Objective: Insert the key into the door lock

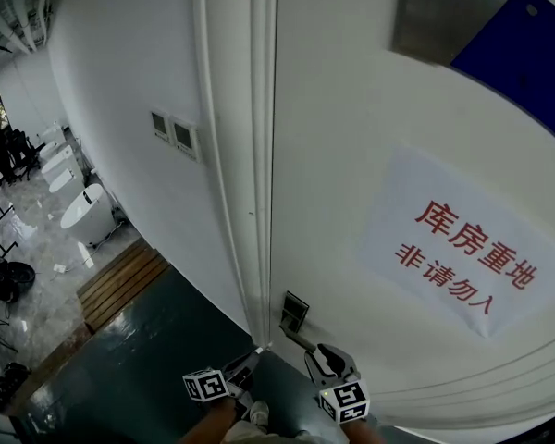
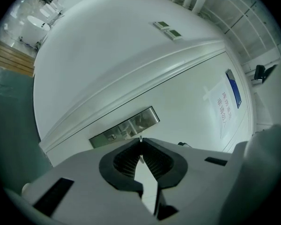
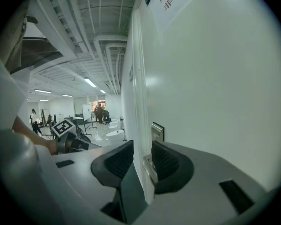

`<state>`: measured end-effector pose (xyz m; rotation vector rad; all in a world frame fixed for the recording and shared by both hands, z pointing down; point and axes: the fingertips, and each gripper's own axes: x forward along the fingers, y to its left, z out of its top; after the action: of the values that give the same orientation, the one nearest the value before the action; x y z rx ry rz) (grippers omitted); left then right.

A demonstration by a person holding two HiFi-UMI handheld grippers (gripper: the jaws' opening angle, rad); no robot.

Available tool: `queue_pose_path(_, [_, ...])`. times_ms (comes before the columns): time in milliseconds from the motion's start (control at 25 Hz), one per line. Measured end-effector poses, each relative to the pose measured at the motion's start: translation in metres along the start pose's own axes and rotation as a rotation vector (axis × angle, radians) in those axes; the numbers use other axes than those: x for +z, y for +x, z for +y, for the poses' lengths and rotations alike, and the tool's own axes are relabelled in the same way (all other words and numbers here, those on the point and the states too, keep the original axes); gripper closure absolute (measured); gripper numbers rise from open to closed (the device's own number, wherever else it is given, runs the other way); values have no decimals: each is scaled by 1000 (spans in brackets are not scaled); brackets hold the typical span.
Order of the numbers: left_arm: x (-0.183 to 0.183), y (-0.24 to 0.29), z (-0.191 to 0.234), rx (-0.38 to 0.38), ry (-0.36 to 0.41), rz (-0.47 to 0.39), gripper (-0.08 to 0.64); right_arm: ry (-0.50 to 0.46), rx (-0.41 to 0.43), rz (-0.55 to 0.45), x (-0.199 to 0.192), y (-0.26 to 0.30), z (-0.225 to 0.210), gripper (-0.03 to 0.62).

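Note:
The white door [image 1: 351,202] carries a metal lock plate [image 1: 294,311] with a lever handle [image 1: 302,338] running toward me. My left gripper [image 1: 250,366] is shut on a thin key [image 2: 140,138], whose tip sticks out just short of the lock plate [image 2: 126,127] and its keyhole [image 2: 113,136]. The right gripper [image 1: 324,356] is at the handle's end. In the right gripper view its jaws [image 3: 138,157] stand open around the handle [image 3: 150,167], which lies against the right pad [image 3: 166,161]; the left pad is apart from it.
A paper sign with red characters [image 1: 467,248] hangs on the door to the right. The door frame [image 1: 259,202] runs just left of the lock, with wall switches [image 1: 176,135] beyond. A wooden step [image 1: 120,283] and white bathtubs [image 1: 83,206] lie at the far left.

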<state>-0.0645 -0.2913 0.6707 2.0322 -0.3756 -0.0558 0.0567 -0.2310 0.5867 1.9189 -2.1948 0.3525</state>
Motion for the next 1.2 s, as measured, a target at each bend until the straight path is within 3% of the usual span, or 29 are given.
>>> queue_pose_path(280, [14,7,29,-38,-83,-6,528,-6,-35,14,-2,21,5,468])
queue_pose_path(800, [7,30,74,-29,-186,58,528,-20,-107,67,2,30,6,468])
queue_pose_path(1040, [7,37,83,-20,-224,72,528,-13,-105,20,0,41,-1,468])
queue_pose_path(1200, [3,40,86,-4,-245,78,528,-27,-88,46,1,41,1,468])
